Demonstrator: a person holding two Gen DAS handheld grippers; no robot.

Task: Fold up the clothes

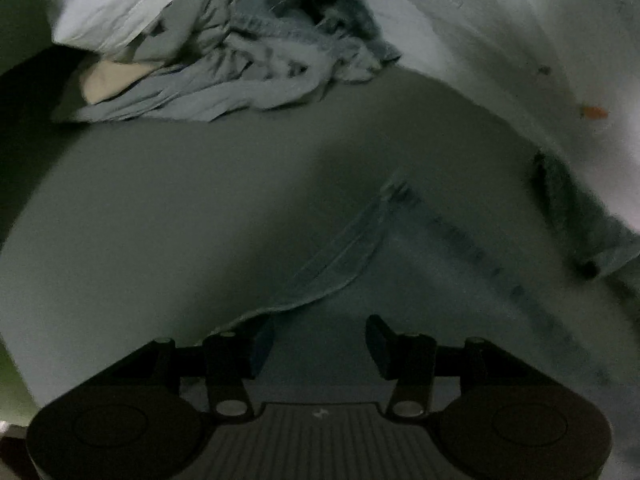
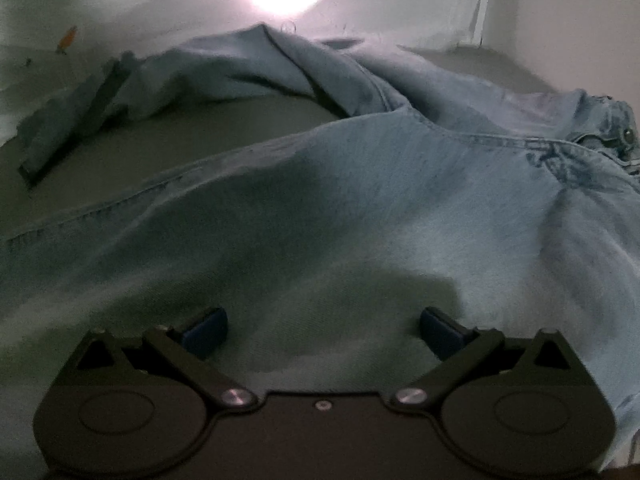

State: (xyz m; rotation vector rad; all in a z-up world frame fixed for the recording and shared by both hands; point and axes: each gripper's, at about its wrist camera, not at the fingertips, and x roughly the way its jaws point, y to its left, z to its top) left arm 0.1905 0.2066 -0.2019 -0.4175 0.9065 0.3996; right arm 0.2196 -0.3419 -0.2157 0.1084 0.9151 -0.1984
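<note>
I see a flat grey-green bed surface (image 1: 168, 208) filling most of the left wrist view, with a pale wall (image 1: 500, 32) behind it. Spread across that bed are the light blue denim jeans (image 2: 360, 184), which cover nearly all of the right wrist view; one leg reaches away toward the far wall and its cuffed hem (image 2: 72, 120) lies on the bed at the far left, while the waistband button (image 2: 627, 134) sits at the right edge. In the left wrist view a seamed edge of the jeans (image 1: 344, 252) lies on the bed just ahead of my tool. At the far end of the bed is a crumpled heap of blue-grey clothes (image 1: 248, 60) beside a white pillow (image 1: 120, 8).

My right gripper (image 2: 322, 330) is spread wide, low over the denim, grasping nothing. My left gripper (image 1: 319, 344) is also released, fingers apart, close to the jeans' edge.
</note>
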